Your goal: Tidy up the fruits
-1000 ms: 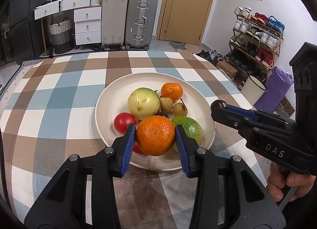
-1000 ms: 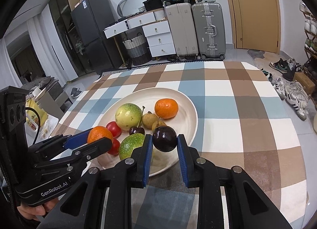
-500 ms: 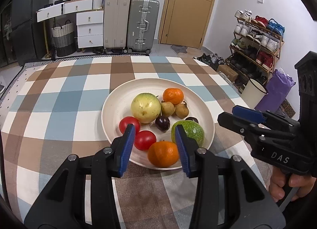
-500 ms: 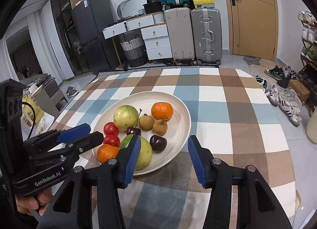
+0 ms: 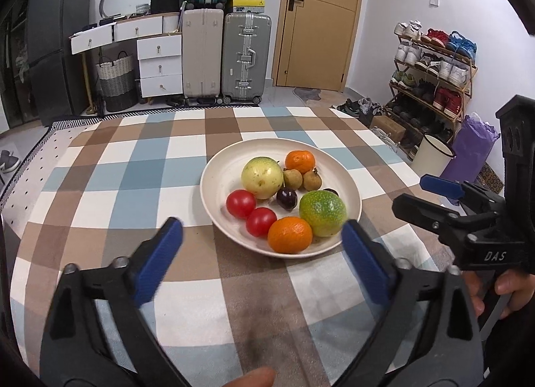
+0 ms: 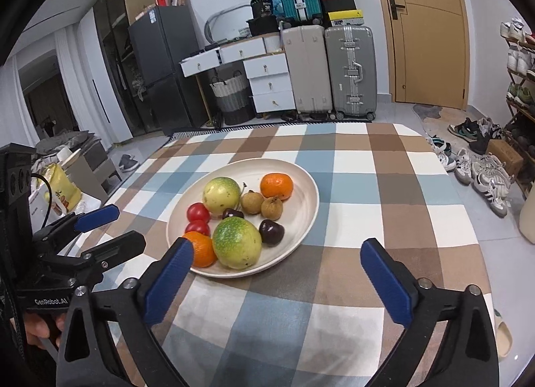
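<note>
"DAS" is printed on the right gripper [image 5: 438, 196], "GenRobot.AI" on the left gripper [image 6: 100, 226]. The plate [image 5: 220, 173] of fruit sits near the worktop's [image 5: 100, 186] middle, with bare checked cloth on all sides. A second ago the fingers gripped an orange [image 5: 289, 234] and a dark plum [image 6: 271, 232]; both fruits now lie on the plate, and both pairs of fingers are spread wide and pulled back

we see a lived-in home: a shoe rack [image 5: 434, 62] by the wooden door [image 5: 317, 19], suitcases [image 5: 227, 56] against the wall, a white drawer unit [image 6: 267, 82], a fridge [image 6: 160, 66], a checked tablecloth [image 6: 351, 186].
</note>
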A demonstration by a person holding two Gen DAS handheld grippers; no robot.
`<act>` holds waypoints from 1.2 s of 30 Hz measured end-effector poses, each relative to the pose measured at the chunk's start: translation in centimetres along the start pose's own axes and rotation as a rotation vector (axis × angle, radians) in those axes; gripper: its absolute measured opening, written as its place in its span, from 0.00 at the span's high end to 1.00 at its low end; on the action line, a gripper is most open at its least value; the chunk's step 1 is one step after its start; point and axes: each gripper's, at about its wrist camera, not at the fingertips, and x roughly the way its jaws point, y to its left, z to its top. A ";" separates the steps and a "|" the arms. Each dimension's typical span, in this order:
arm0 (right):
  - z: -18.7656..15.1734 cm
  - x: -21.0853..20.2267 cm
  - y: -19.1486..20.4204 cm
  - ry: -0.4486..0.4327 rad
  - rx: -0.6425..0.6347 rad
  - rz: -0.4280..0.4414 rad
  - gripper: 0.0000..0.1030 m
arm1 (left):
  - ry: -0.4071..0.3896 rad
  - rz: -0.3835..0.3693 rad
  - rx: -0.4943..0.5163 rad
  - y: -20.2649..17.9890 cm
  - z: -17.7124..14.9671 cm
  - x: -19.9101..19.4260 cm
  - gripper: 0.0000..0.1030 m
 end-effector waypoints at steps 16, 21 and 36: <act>-3.4 -1.8 1.7 -0.124 -0.084 0.054 0.00 | -0.110 0.018 -0.031 1.6 -3.5 -1.5 0.01; -3.4 -2.1 1.4 -0.156 -0.067 0.063 0.00 | -0.120 0.010 -0.033 1.6 -3.5 -1.1 0.01; -3.4 -3.0 1.9 -0.216 -0.093 0.026 0.00 | -0.156 0.004 -0.005 0.9 -3.4 -1.5 0.01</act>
